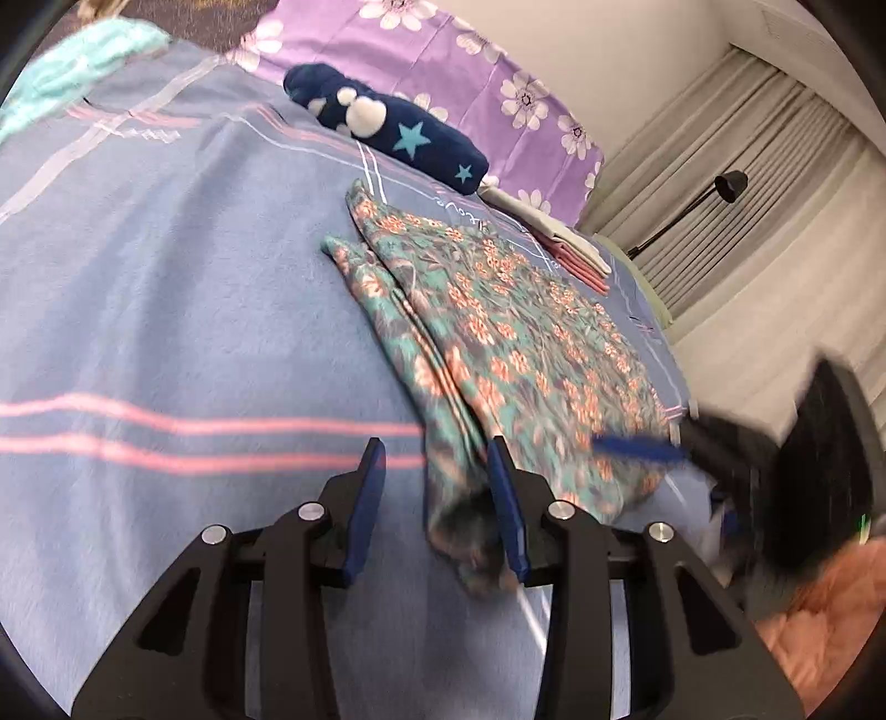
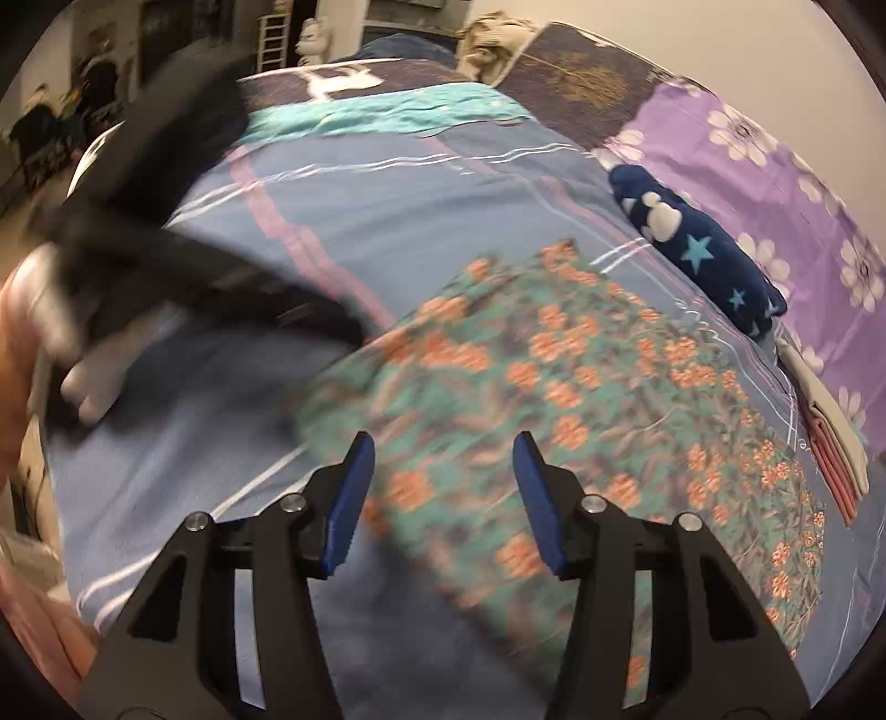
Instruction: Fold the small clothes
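Two tongs: left tongs (image 1: 437, 459), right tongs (image 2: 443, 451) — both spread wide, empty
Floral garment (image 1: 515, 343): flat on bed (image 1: 166, 310) (partly folded)

Matt floral cloth garment (image 1: 498, 332) lies on the soft, faintly napped cotton-like bedsheet (image 1: 194, 310).

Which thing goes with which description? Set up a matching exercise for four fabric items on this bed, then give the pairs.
Things:
1. teal floral-print garment
2. navy star-print fleece bundle
3. purple pillowcase with white flowers
4. small folded pink and cream cloths

Descriptions:
A. stacked by the bed's edge, beyond the floral piece
B. along the wall at the bed's head
C. spread on the blue bedsheet, one end between the open left tool's fingers
D. rolled up, lying just in front of the pillow

Pairs: 1-C, 2-D, 3-B, 4-A
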